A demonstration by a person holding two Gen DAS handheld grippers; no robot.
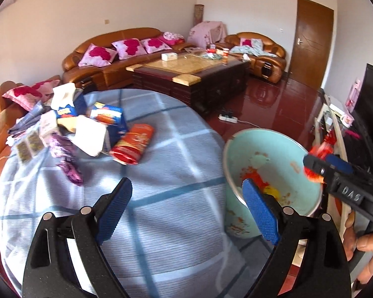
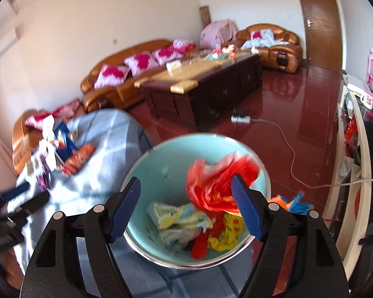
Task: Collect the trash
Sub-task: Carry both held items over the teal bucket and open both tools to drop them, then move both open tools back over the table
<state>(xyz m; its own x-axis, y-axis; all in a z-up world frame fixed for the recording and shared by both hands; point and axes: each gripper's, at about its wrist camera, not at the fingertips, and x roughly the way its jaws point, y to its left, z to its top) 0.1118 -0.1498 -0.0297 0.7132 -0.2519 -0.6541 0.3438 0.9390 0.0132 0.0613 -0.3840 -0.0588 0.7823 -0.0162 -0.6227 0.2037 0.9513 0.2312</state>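
left gripper point(image 1: 186, 208): black frame, blue ribbed pads, silver pins | right gripper point(image 2: 186, 208): same, "DAS" lettering

Leather sofa point(image 1: 116, 57); glossy red floor point(image 1: 273, 104)

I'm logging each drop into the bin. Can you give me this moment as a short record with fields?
bin: pale green basin, beside the cloth-covered table
bin contents: crumpled wrappers
right gripper: open, over the basin
red wrapper: blurred, at the right gripper's jaws above the basin
left gripper: open, empty
left on table: red packet, blue box
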